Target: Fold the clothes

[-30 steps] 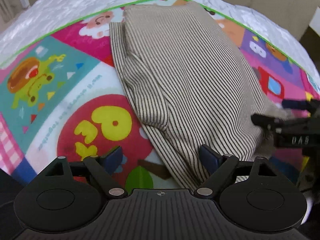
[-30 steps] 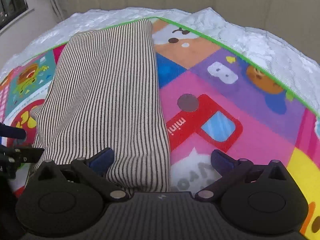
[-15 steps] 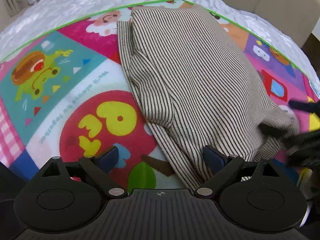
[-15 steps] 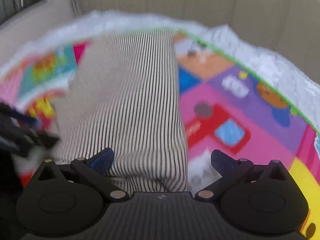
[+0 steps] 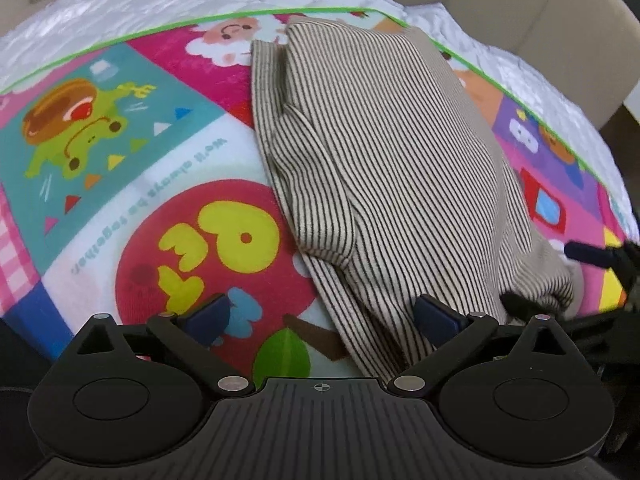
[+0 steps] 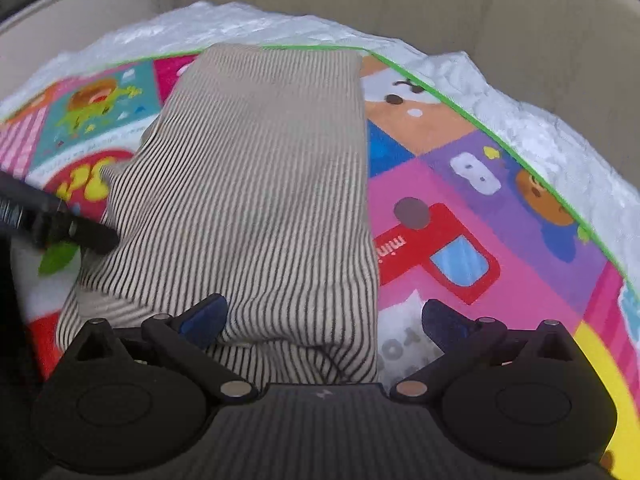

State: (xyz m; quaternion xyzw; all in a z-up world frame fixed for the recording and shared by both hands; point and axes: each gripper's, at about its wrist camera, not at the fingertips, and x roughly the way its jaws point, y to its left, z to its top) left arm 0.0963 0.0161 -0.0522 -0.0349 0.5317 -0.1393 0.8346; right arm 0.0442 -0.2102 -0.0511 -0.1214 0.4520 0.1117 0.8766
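A beige garment with thin black stripes [image 5: 392, 168] lies folded in a long strip on a colourful play mat [image 5: 120, 152]; it also shows in the right wrist view [image 6: 256, 184]. My left gripper [image 5: 320, 316] is open, its right finger over the garment's near left corner. My right gripper [image 6: 324, 318] is open, with the garment's near right corner between its fingers. Each gripper's finger shows at the edge of the other's view [image 5: 592, 256] [image 6: 76, 232].
The mat [image 6: 460, 216] lies on a white quilted cover [image 5: 180, 4] [image 6: 540, 128]. A beige padded wall [image 6: 400, 4] stands behind it. Bare mat lies to the left and right of the garment.
Both grippers have pulled back and risen a little, so the garment sits farther off in both views. The garment's near end has bunched up slightly. Both stay open.
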